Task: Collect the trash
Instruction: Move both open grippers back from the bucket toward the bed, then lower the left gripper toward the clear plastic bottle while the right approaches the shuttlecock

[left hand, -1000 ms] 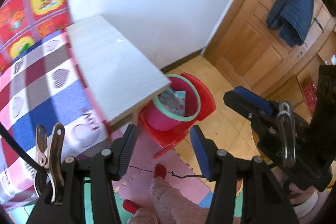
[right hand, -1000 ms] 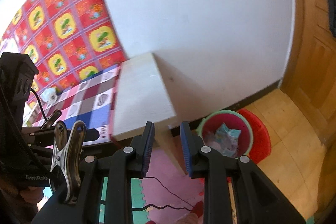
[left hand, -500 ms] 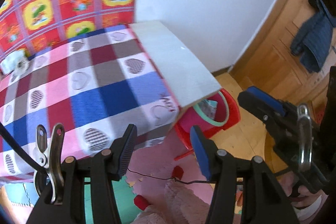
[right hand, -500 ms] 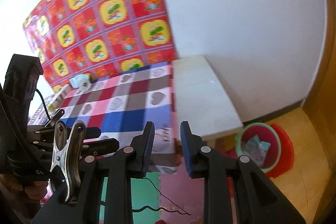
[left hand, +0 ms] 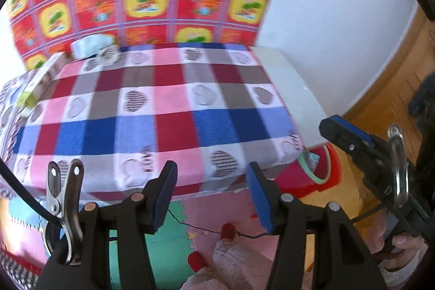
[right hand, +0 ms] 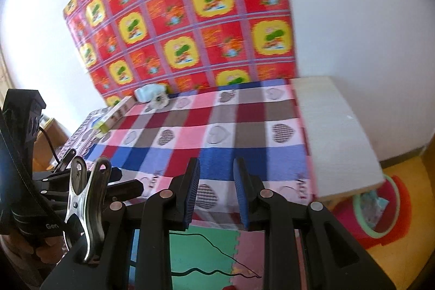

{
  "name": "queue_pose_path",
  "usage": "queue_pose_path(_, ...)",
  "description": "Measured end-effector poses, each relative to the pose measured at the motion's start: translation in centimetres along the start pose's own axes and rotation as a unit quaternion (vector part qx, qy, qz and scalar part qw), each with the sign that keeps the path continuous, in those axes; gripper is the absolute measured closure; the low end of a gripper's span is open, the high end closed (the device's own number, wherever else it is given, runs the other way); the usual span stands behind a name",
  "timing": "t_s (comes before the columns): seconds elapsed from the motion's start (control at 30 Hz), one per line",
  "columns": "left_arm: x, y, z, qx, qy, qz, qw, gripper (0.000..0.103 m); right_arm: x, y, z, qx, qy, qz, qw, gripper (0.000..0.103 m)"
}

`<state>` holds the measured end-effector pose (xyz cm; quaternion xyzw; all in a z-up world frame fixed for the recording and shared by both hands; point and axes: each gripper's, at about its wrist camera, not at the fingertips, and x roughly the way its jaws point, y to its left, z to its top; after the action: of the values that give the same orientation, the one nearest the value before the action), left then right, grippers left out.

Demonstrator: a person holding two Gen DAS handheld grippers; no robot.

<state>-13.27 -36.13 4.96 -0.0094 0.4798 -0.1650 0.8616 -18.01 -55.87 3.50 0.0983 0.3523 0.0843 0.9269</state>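
Trash (left hand: 92, 46) — pale, crumpled, blurred

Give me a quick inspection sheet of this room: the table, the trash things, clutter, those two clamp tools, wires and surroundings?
Surface: table under a checked heart-pattern cloth; bare pale wooden end at the right.
Job's things: pink bucket with green rim on the floor beside the table, wrappers inside; pale crumpled packet at the cloth's far edge.
Clutter: long printed box on the cloth's left edge.
Grippers: left gripper open, empty; right gripper open, narrower, empty.
Cables: thin black wire across the foam floor mats.
Surroundings: red-and-yellow patterned sheet on a white wall; wooden door.
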Motion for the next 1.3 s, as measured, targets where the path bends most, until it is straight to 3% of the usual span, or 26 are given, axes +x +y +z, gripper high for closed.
queue_pose_path(0.4, -1.6, 9.7, 2.0, -0.092, -0.026, 0.075, 0.9926, 0.047, 6.4, 5.6, 3.2, -0.049, 0.031, 0.061, 0.996, 0.077)
queue_pose_path(0.9, 0.1, 23.4, 7.2, -0.18, -0.037, 0.145, 0.9721, 0.047, 17.7, 12.0, 9.7, -0.095, 0.062, 0.124, 0.986, 0.077)
queue_pose_path(1.07, 0.4, 27.7, 8.4, -0.185, -0.033, 0.145, 0.9714, 0.047, 20.3, 14.5, 10.7, -0.102, 0.072, 0.121, 0.985, 0.077)
queue_pose_path(1.3, 1.6, 34.1, 10.8, -0.141, -0.01, 0.121, 0.9825, 0.047, 23.1, 18.0, 11.1, -0.061, 0.069, 0.082, 0.992, 0.077)
